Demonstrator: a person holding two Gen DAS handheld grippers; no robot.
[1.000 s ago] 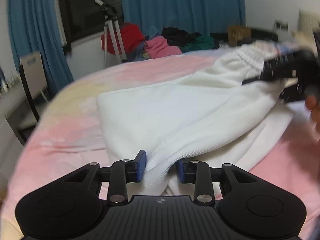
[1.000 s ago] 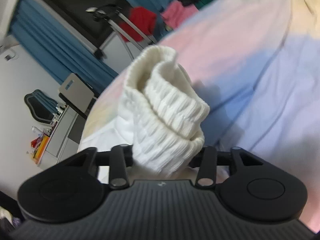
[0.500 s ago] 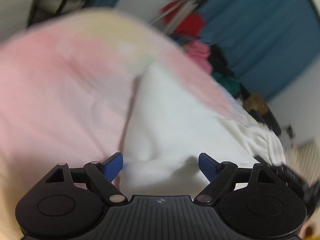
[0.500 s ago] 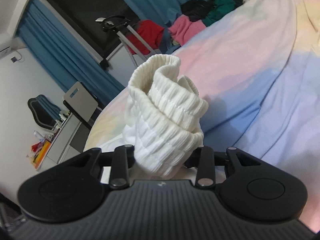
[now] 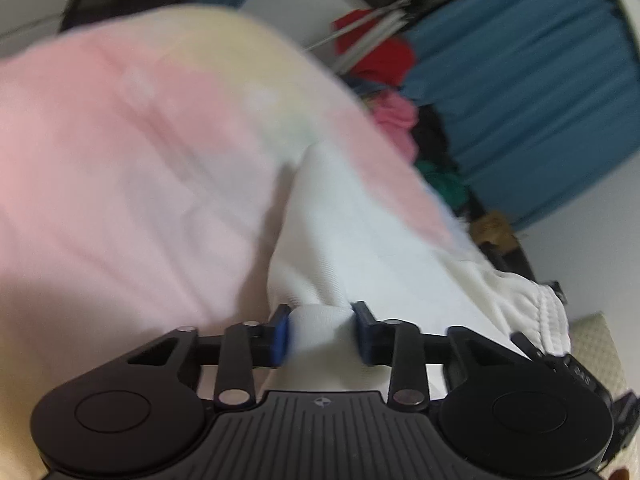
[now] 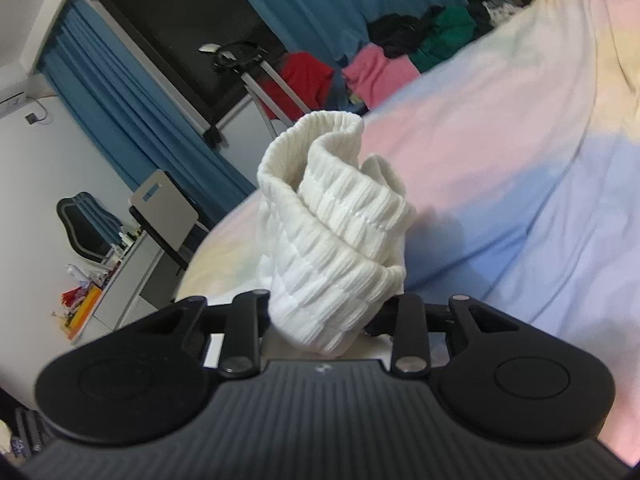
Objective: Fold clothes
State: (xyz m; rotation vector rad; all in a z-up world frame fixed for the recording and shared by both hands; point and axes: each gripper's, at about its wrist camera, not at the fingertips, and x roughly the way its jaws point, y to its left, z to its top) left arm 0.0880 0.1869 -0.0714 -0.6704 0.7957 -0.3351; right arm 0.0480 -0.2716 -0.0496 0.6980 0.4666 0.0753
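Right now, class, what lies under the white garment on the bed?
The pastel bedspread shows all around the white garment, so it lies beneath. Anything else under the cloth is covered. The left tool and right tool each pinch the garment.

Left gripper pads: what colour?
Blue pads, pinching the white garment; clearest in the left wrist view.

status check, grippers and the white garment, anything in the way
Left gripper shut on white garment. Right gripper shut on its ribbed cuff. Garment lifted over pastel bedsheet; nothing blocking.
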